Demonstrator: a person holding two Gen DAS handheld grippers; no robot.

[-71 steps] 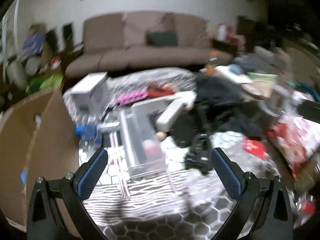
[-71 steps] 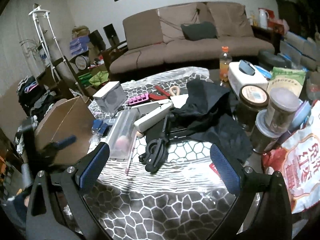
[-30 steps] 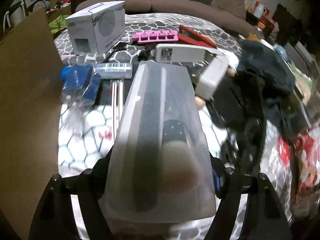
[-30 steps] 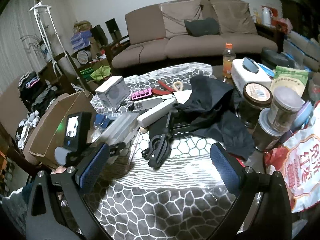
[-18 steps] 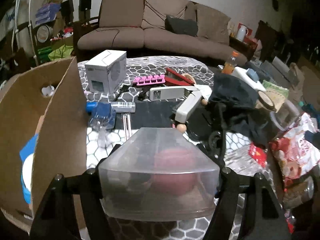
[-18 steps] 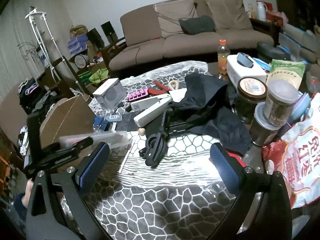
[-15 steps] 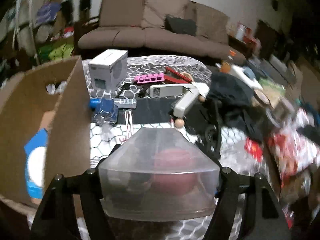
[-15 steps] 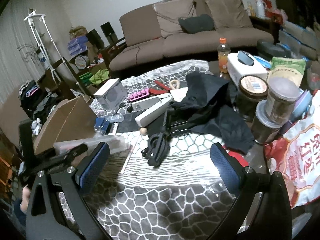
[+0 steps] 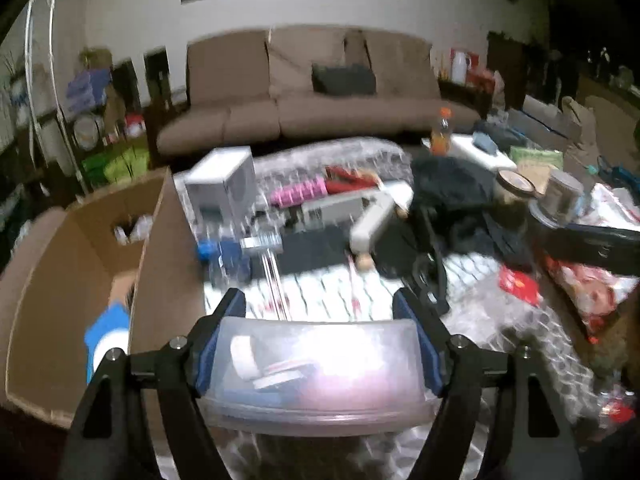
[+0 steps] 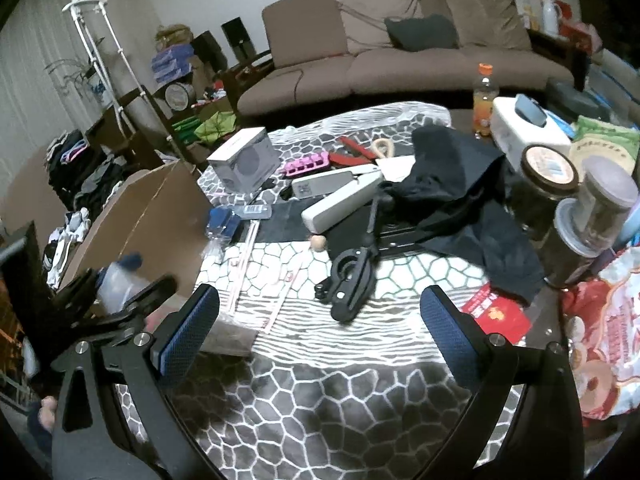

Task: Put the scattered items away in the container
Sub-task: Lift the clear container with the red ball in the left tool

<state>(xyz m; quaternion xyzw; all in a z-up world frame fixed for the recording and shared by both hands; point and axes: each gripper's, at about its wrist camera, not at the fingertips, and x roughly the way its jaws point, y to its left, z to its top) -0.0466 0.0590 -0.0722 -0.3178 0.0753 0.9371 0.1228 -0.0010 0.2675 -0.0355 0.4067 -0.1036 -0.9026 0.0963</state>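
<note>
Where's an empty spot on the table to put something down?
The bare patterned tablecloth nearest the right gripper is free, in front of the black clamp. Farther back it is crowded: white stapler, black cloth, jars.

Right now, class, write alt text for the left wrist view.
The left gripper, jaws opening, has a clear plastic box between its pads beside an open cardboard box; beyond lie a cluttered table and brown sofa.

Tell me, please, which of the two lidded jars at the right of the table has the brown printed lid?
The darker jar, the one farther back beside the black cloth; the clear jar in front of it has a plain grey lid.
</note>
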